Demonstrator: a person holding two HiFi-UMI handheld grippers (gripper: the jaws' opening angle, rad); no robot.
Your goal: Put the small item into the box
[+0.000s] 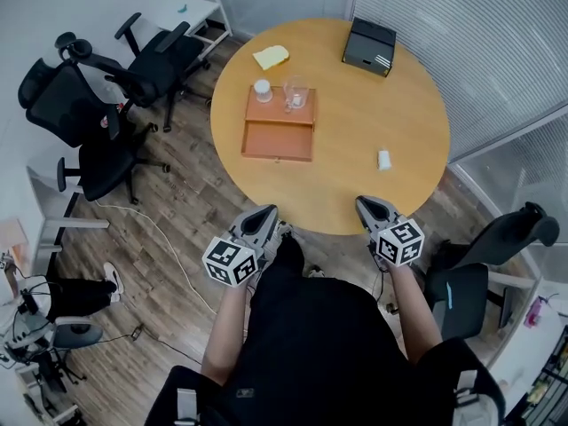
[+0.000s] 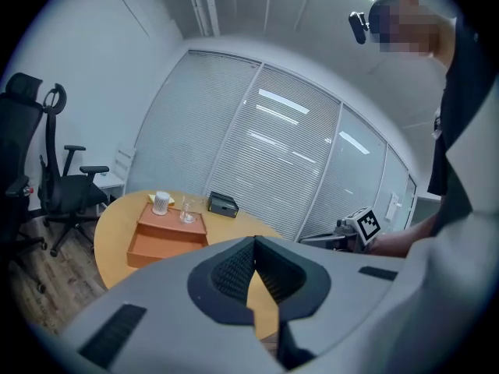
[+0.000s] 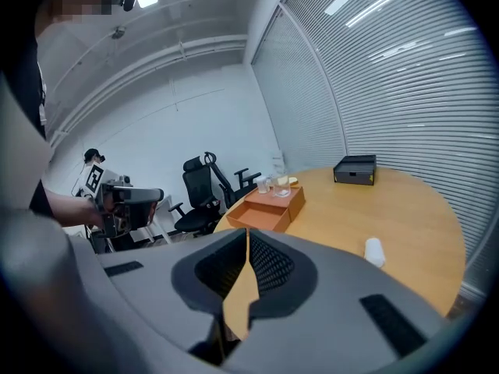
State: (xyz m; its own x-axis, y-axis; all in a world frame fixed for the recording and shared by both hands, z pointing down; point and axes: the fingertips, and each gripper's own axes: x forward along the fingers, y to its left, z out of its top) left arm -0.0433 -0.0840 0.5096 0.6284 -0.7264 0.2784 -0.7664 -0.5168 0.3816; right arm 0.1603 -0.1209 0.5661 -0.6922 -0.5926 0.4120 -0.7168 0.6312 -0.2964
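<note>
A small white item [image 1: 384, 159] [image 3: 375, 251] lies on the right side of the round wooden table [image 1: 355, 105]. An open orange box [image 1: 277, 140] [image 2: 164, 236] [image 3: 269, 209] sits left of the table's middle. My left gripper [image 1: 264, 211] [image 2: 255, 240] hovers at the near table edge, shut with nothing in it. Beside it at the same edge is my right gripper [image 1: 366, 204] [image 3: 246, 232], also shut and empty, a short way before the white item. Each gripper view shows the other gripper off to the side.
A white cup [image 1: 263, 90] and a clear glass [image 1: 295, 94] stand on the box's far part. A yellow pad [image 1: 271, 57] and a black case [image 1: 369, 46] lie at the far edge. Black office chairs [image 1: 98, 105] crowd the left; blinds line the right wall.
</note>
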